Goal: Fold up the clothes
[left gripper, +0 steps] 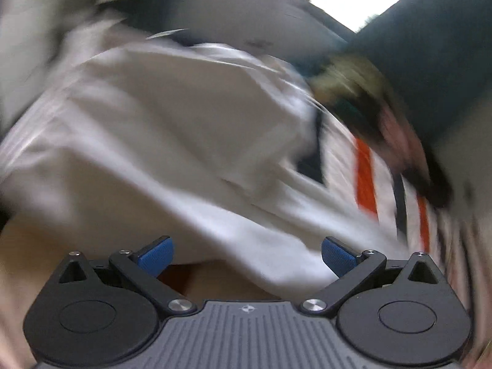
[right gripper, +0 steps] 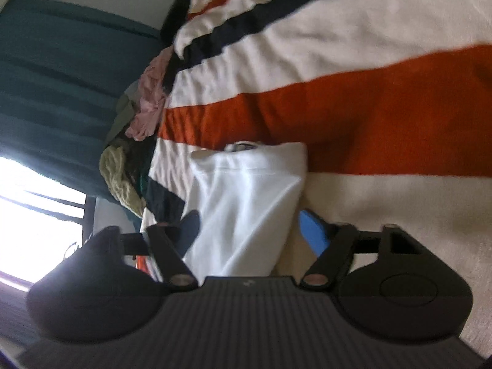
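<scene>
One folded white cotton garment [right gripper: 246, 203] lay on your striped orange, navy and cream blanket [right gripper: 369, 117], between the right gripper [right gripper: 249, 230]'s spread jaws, unpinched. Left gripper [left gripper: 247, 256] gaped empty. Far-left crumpled clothes pile [right gripper: 135, 141] remained unfolded.

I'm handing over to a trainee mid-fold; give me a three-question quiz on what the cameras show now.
1. True or false: the right gripper has its jaws apart with the white garment between them.
2. What lies under the garment? A) striped blanket B) bare wood C) tiled floor
3. Fill in: the left gripper is ____.

Key: 1 true; 2 A; 3 open
</scene>
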`<state>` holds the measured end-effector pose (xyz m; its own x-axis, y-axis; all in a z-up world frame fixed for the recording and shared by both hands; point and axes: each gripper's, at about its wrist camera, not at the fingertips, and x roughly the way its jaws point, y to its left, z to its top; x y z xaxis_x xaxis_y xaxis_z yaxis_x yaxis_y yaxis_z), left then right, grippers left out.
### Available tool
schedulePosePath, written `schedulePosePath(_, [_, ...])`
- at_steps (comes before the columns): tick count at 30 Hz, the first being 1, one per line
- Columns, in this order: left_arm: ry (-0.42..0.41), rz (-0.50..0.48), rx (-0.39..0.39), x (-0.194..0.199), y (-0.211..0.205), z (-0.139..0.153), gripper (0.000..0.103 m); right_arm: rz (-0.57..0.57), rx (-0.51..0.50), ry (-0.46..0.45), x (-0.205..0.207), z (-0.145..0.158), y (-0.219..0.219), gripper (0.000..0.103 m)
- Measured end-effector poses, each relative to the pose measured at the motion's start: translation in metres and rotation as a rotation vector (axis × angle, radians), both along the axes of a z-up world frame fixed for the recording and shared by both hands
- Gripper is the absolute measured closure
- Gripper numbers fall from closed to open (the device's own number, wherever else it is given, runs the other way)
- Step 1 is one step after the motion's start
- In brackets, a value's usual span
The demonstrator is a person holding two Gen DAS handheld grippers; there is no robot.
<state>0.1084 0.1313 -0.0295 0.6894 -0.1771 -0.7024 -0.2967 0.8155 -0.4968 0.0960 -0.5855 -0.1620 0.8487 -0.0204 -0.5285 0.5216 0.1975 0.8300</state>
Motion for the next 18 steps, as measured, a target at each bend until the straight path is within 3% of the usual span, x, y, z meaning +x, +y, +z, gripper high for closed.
schedulePosePath(4, [0.090,0.212,-0.166,-0.008,0.062,-0.023,0.000,-0.012,0.081,0.009,-0.005,-0.015,-0.002,0.043])
schedulePosePath(9, [0.130,0.341,-0.274,-0.016,0.101,-0.048,0.001,0.001,0.021,0.049,-0.001,-0.016,-0.002,0.057])
schedulePosePath(15, [0.062,0.477,-0.396,-0.040,0.141,-0.058,0.002,-0.019,0.068,0.015,0.006,-0.029,-0.009,0.078])
schedulePosePath(18, [0.034,0.525,-0.463,-0.048,0.154,-0.065,0.006,-0.022,0.021,0.006,0.014,-0.027,-0.011,0.080])
